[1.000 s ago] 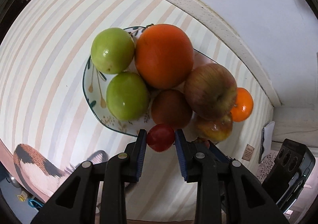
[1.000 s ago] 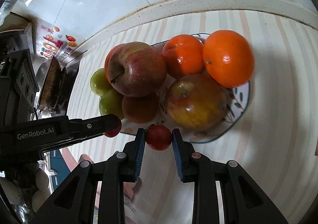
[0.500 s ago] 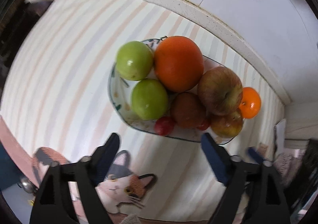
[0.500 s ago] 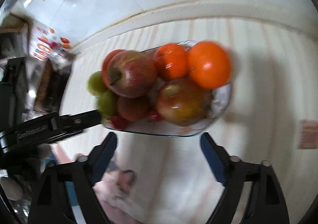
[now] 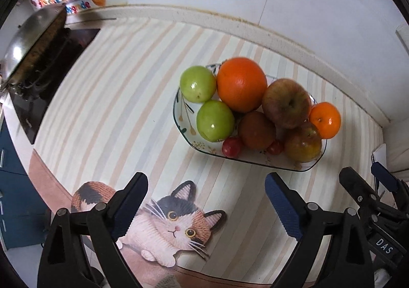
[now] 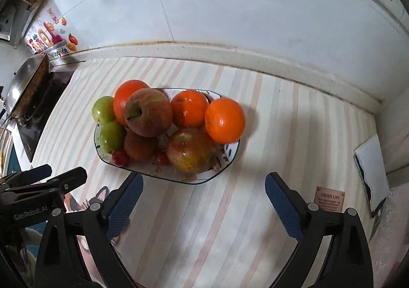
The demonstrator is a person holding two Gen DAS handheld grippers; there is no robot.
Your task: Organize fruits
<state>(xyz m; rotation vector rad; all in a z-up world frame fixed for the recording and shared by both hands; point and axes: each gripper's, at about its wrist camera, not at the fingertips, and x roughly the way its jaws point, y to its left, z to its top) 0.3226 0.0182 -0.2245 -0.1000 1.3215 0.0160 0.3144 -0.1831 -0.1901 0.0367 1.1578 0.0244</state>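
Observation:
A patterned plate [image 5: 255, 161] on the striped mat holds two green apples [image 5: 215, 120], a big orange [image 5: 241, 83], red apples [image 5: 286, 103], a small orange [image 5: 325, 120] and a brown fruit [image 5: 257, 130]. Two cherry tomatoes [image 5: 231, 147] [image 5: 275, 147] lie at its near rim, also seen as cherry tomatoes [image 6: 120, 157] [image 6: 162, 157] in the right wrist view. My left gripper [image 5: 206, 180] hangs above the mat in front of the plate, jaws opening, nothing between them. My right gripper [image 6: 204, 180] hovers in front of the plate [image 6: 194, 182], jaws opening and empty.
A wok [image 5: 33, 40] sits on a black stove top [image 5: 51, 78] at the left. A cat picture [image 5: 173, 221] is printed on the mat's near edge. A white booklet [image 6: 370, 173] and a small card [image 6: 329, 198] lie at the right. A tiled wall runs behind.
Each gripper held a cherry tomato at the plate's near rim, then let go and spread wide. Both have risen and drawn back; the tomatoes stay on the plate.

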